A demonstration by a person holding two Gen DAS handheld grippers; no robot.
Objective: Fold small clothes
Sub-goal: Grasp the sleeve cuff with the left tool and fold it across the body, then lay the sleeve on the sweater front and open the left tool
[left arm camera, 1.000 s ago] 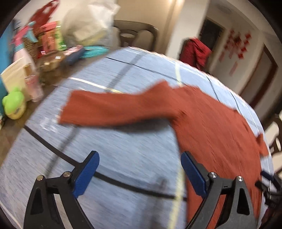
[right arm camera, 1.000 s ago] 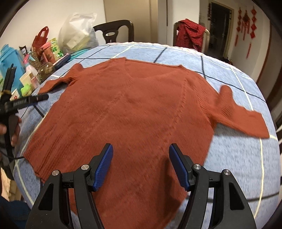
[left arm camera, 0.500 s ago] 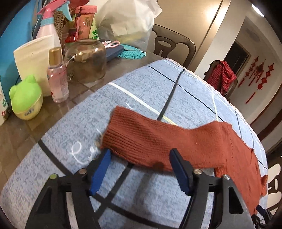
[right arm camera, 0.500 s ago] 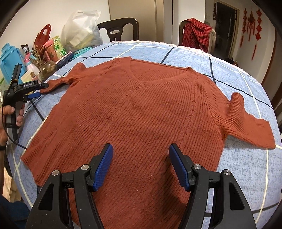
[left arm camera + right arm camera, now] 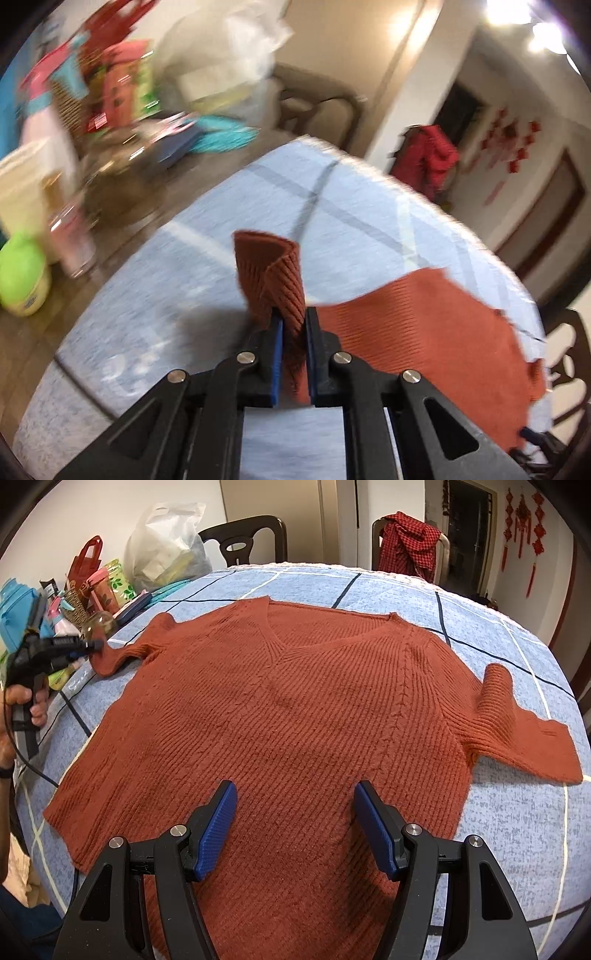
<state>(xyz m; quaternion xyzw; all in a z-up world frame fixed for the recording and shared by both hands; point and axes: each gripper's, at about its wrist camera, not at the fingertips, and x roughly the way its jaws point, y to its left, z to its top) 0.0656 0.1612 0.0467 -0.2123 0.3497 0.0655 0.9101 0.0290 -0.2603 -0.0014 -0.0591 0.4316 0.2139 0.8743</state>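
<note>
Left wrist view: left claw (image 5: 293, 345) pinches the sweater (image 5: 424, 328) sleeve cuff, lifted off the tabletop (image 5: 184, 295).
Right wrist view: right claw (image 5: 295, 830) spread, above sweater's near hem; sweater lies flat, centred.

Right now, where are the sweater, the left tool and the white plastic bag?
sweater (image 5: 295, 709), right wrist view, middle of its chest.
left tool (image 5: 294, 347), left wrist view, between fingertips clamping the sleeve.
white plastic bag (image 5: 166, 550), right wrist view, its front.
</note>
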